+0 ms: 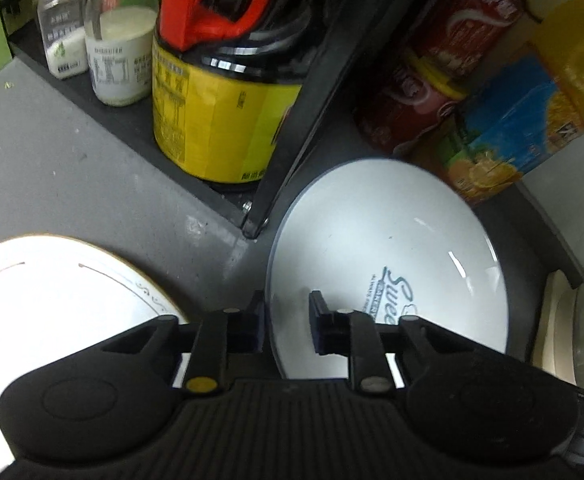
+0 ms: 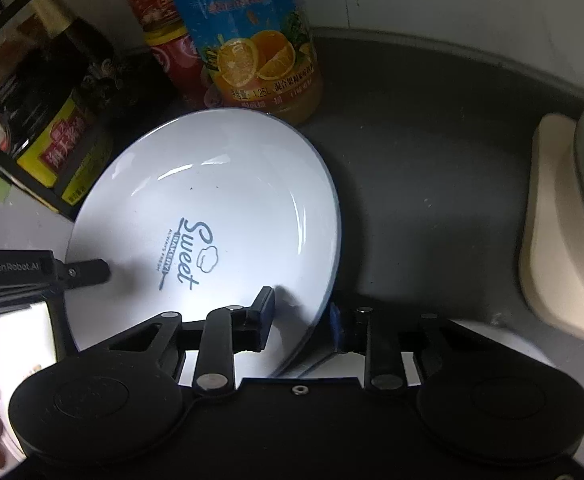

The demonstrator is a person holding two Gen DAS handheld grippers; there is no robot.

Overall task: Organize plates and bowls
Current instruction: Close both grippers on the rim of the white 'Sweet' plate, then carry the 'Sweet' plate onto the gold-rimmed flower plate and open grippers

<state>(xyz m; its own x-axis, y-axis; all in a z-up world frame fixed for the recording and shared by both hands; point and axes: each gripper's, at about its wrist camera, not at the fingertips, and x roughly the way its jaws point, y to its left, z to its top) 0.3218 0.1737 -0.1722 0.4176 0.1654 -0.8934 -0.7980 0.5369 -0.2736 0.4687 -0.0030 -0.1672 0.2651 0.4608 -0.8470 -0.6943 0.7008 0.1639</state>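
White blue-rimmed plate (image 2: 212, 208) printed "Sweet", tilted; gold-trimmed white plate (image 1: 52, 292) beside

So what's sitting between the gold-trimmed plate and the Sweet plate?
Mostly bare grey counter, plus the black rack's foot and, at the rim of the Sweet plate, one finger of the left gripper. The left wrist view shows it.
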